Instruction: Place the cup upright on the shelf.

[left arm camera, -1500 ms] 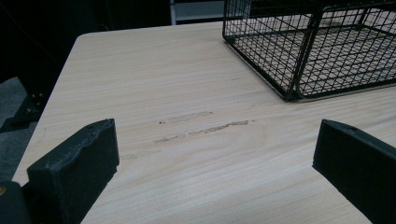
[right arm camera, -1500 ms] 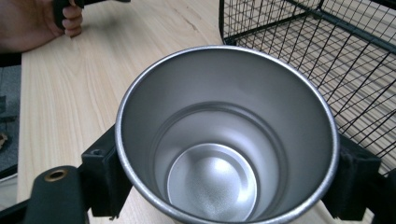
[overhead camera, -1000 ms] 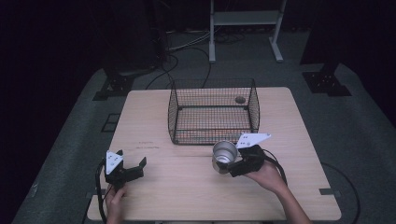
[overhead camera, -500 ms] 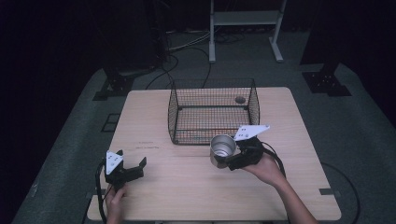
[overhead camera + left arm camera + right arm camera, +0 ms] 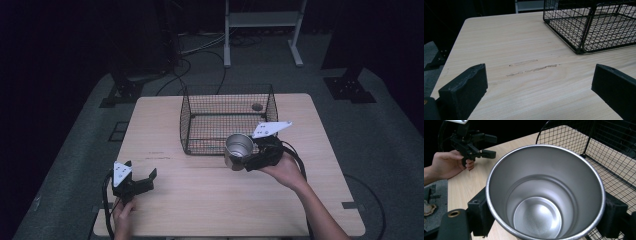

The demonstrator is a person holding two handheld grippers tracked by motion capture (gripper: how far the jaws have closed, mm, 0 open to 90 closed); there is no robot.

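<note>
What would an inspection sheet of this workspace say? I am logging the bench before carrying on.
Surface: wooden table, faint scuff marks.
Job's things: steel cup, empty, held near wire basket.
Clutter: small round object at the basket's far end.
Grippers: right gripper shut on the cup; left gripper open, low over the table.
Cables: cords on the floor.
Surroundings: dark room, white stand.
</note>
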